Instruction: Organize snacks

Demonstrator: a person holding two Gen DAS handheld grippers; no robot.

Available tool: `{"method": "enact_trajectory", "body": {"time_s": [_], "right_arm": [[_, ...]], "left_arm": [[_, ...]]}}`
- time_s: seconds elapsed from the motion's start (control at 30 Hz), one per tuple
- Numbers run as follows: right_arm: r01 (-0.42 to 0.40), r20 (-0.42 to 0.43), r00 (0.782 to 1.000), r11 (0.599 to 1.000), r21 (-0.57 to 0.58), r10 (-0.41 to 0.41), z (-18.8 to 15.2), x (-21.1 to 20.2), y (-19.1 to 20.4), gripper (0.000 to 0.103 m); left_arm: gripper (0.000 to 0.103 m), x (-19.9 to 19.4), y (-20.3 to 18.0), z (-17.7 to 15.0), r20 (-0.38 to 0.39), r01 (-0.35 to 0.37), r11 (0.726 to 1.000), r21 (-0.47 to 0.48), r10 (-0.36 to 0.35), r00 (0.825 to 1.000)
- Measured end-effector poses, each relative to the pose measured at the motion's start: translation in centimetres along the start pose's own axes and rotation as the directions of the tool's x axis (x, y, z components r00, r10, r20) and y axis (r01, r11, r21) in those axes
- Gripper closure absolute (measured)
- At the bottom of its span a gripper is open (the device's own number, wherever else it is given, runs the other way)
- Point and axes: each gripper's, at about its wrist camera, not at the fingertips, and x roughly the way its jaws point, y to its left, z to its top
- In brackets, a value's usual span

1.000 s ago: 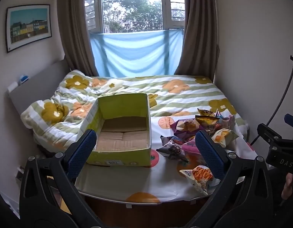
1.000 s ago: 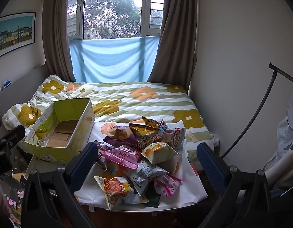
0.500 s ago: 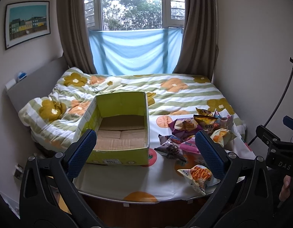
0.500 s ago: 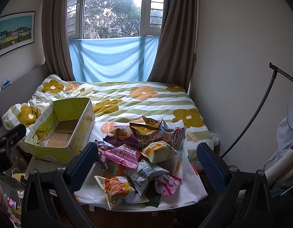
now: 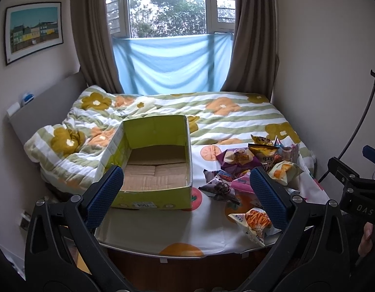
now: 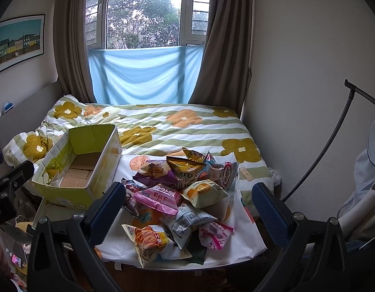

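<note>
An empty yellow-green cardboard box [image 5: 153,160] [image 6: 77,168] stands open on a small table with a white fruit-print cloth [image 5: 148,226] [image 6: 245,231]. To its right lies a heap of several snack bags [image 6: 185,194] [image 5: 255,168]; an orange-printed bag [image 5: 255,221] [image 6: 150,241] is nearest the front edge. My left gripper [image 5: 187,194] hangs open in front of the box, holding nothing. Open and empty too, my right gripper [image 6: 189,206] hovers before the snack heap.
Behind the table is a bed with a flowered, striped quilt [image 5: 226,114]. A window with brown curtains and a blue cloth [image 5: 168,63] is at the back. A black curved stand [image 6: 333,136] and a white fan [image 6: 374,141] are at the right.
The left wrist view has shifted slightly, so the box and snacks sit a little higher in the frame. The right gripper's view is nearly unchanged. Both grippers stay open.
</note>
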Motion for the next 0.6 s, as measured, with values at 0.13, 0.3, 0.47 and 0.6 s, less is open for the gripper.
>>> {"method": "enact_trajectory", "body": {"time_s": [0.13, 0.3, 0.47, 0.6], "right_arm": [[0.002, -0.002, 1.000, 1.000, 0.000, -0.002, -0.33, 0.29, -0.05, 0.000], [0.002, 0.000, 1.000, 1.000, 0.002, -0.002, -0.56, 0.25, 0.01, 0.000], [0.002, -0.002, 1.000, 1.000, 0.002, -0.002, -0.56, 0.35, -0.15, 0.000], [0.001, -0.003, 1.000, 1.000, 0.006, -0.001, -0.65, 0.38, -0.20, 0.000]], "left_arm": [[0.000, 0.01, 0.17, -0.05, -0.003, 0.009, 1.000, -0.005, -0.009, 1.000], [0.000, 0.06, 0.15, 0.01, -0.006, 0.010, 1.000, -0.006, -0.010, 1.000], [0.000, 0.20, 0.03, 0.02, -0.010, 0.007, 1.000, -0.004, -0.007, 1.000], [0.000, 0.50, -0.28, 0.04, -0.014, 0.003, 1.000, 0.006, -0.003, 1.000]]}}
